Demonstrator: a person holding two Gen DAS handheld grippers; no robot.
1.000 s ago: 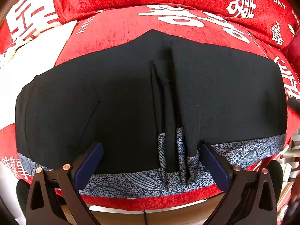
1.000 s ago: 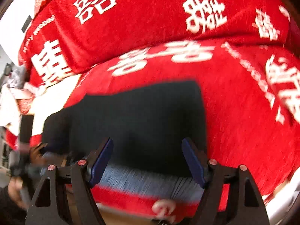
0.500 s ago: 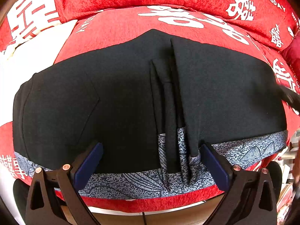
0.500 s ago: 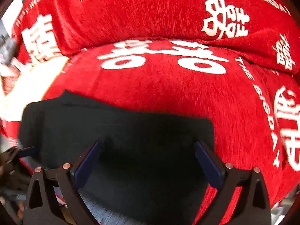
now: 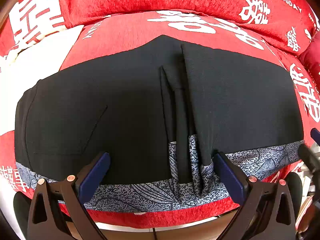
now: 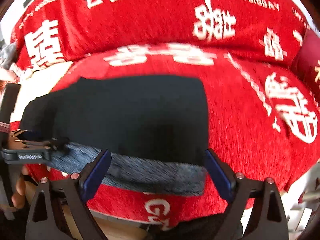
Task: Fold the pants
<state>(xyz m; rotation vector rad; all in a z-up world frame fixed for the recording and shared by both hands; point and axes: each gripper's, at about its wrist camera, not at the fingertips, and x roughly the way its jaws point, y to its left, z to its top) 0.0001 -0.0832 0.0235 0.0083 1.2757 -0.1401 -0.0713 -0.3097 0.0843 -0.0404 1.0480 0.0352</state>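
The black pants point(image 5: 124, 108) lie spread flat on the red sofa cushion point(image 5: 128, 32), their patterned blue-grey band point(image 5: 152, 194) along the cushion's near edge and a bunch of pleats point(image 5: 180, 120) near the middle. The left claw point(image 5: 160, 172) hangs spread over that band, holding nothing. The right claw point(image 6: 158, 172) is likewise spread over the pants' right end.

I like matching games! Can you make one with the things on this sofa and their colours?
Things:
1. pants
2. sofa cover
3. pants' trim
4. left gripper pads

Colours:
A. red with white characters
B. dark blue
C. black
D. grey-blue pattern

Pairs: 1-C, 2-A, 3-D, 4-B
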